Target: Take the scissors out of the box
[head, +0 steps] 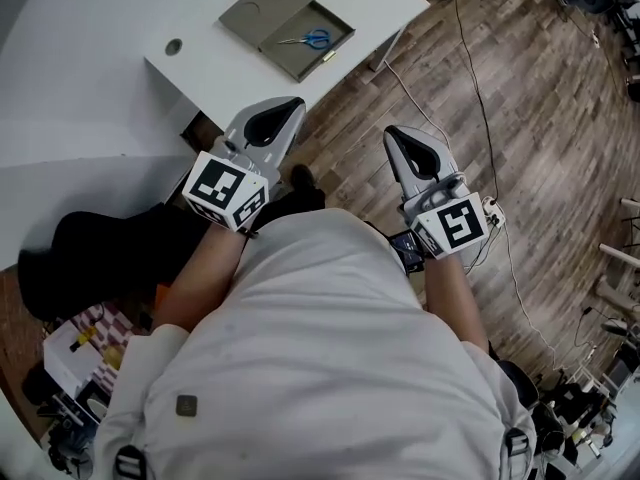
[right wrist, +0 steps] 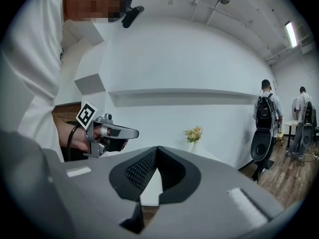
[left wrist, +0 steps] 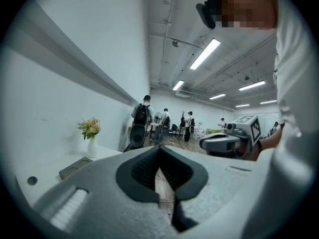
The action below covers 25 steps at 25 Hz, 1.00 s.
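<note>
The scissors (head: 309,39), blue-handled, lie in the open tray of a flat grey box (head: 262,8) on the white table (head: 110,28) ahead of me. My left gripper (head: 283,108) hovers off the table's near corner, well short of the box, jaws shut and empty. My right gripper (head: 400,138) is level with it over the wooden floor, also shut and empty. In the left gripper view the left gripper (left wrist: 159,147) points past the table; the box (left wrist: 75,167) shows low at the left and the right gripper (left wrist: 209,144) at the right. The right gripper view shows the right gripper (right wrist: 157,148) and the left gripper (right wrist: 130,132).
A vase of flowers (left wrist: 90,136) stands on the table beyond the box. A round hole (head: 174,45) is in the tabletop. Cables (head: 470,78) run over the wooden floor at the right. A black bag (head: 100,253) lies at my left. People (left wrist: 143,114) stand far off.
</note>
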### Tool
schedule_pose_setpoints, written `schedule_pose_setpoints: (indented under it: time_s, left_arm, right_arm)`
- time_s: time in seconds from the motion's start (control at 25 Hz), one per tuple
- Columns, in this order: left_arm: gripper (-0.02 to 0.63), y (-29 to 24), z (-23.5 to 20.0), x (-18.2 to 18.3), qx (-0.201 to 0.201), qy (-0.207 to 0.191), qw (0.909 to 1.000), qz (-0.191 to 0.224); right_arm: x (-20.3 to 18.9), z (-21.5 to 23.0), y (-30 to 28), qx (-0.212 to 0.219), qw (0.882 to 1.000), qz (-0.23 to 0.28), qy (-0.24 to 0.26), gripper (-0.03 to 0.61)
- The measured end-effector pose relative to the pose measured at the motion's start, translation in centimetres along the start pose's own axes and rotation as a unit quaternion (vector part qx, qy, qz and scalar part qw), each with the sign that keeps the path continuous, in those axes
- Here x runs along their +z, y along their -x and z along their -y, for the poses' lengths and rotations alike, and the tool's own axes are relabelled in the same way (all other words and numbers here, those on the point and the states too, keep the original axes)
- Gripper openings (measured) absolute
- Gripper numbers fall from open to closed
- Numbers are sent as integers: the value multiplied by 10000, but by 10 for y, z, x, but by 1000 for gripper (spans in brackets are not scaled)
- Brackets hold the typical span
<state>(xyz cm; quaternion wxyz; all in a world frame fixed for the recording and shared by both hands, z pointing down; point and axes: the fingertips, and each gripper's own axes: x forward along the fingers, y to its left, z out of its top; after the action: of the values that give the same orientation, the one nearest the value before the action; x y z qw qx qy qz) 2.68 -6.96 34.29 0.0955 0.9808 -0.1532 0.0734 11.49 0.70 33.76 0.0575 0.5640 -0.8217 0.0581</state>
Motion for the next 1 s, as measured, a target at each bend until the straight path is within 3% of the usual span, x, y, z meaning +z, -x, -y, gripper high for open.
schedule_pose_setpoints:
  time_s: [0.36,1.0]
  left_arm:
    - [5,8,-79,5,8,96,10000,-24]
    - [5,7,-147,18,607,121,9981,4]
  right_arm:
    - [19,-1,-89,214,9994,-145,212,11]
    - [21,23,-184,990,9930,-450,455,15]
